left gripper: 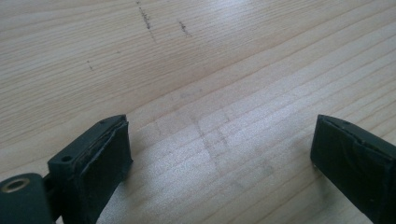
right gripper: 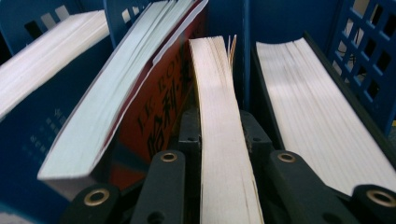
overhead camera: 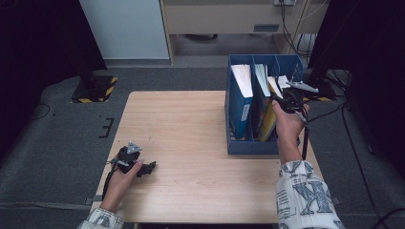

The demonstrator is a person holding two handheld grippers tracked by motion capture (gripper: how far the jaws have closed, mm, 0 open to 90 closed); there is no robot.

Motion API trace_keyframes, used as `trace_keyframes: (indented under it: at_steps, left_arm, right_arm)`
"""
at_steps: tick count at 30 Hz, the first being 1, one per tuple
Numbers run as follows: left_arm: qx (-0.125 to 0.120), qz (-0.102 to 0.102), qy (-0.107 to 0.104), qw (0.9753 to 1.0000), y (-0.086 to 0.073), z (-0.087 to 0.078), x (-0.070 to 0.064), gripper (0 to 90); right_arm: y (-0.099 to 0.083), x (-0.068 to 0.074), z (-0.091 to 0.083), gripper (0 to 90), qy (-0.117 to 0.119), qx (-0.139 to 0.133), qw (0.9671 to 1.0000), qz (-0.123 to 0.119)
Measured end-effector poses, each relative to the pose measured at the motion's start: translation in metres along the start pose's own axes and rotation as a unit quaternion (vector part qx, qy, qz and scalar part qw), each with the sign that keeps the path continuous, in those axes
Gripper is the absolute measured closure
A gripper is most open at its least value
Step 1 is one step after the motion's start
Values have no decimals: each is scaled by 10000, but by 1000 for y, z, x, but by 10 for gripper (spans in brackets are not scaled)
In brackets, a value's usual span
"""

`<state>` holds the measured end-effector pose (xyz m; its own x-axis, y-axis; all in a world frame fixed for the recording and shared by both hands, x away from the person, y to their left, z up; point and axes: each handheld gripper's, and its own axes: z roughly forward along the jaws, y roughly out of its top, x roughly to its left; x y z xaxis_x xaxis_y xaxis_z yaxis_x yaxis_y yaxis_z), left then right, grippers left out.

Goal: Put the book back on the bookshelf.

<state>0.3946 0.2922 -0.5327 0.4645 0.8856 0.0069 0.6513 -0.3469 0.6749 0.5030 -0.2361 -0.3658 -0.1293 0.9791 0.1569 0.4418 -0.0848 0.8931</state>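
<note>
Right claw: the right gripper point(right gripper: 223, 154) is closed narrow on the page edge of a thin cream-paged book point(right gripper: 219, 116), 1 jaw on each face, its own jaws rising either side of the block in the right gripper view.
Thing in hand: that book stands on edge in the blue file rack point(overhead camera: 239, 143), directly between the jaws and running away from them into the rack; in the high view it shows as the yellow-covered one point(overhead camera: 270, 121) just under the right gripper point(overhead camera: 286, 101).
Left of the claw: a red-covered book point(right gripper: 154, 116) leans toward the held one, close to its left face; further left sits a blue-covered book point(right gripper: 42, 84).
Right of the claw: a thick white-paged book point(right gripper: 317, 116) behind a blue divider, near the rack's lattice wall.
Left claw: the left gripper point(left gripper: 219, 154) is wide apart, holding nothing, low over bare wooden table point(left gripper: 210, 70), well apart from the rack.
Doing the step well: my judgement is that the book should travel straight along its own plane, squeeze kept even so the pages do not fan, and wrist kept level so the cover clears the leaning red book and the divider.
Risk: a tilt could drag the red book along.
Count: 4 books, 1 rack, 2 grippers, 1 table.
</note>
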Motion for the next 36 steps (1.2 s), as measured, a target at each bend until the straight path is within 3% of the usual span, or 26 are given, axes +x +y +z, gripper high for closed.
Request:
trace_keyframes:
  at_steps: [16, 36]
  left_arm:
    - [-15, -1, -18, 10000, 0, 0, 0, 43]
    - [-6, 16, -27, 10000, 1, 1, -1, 43]
  right_arm:
    - [11, 0, 21, 747, 3, -60, 9999, 86]
    - [9, -7, 21, 746, 10, -79, 9999, 139]
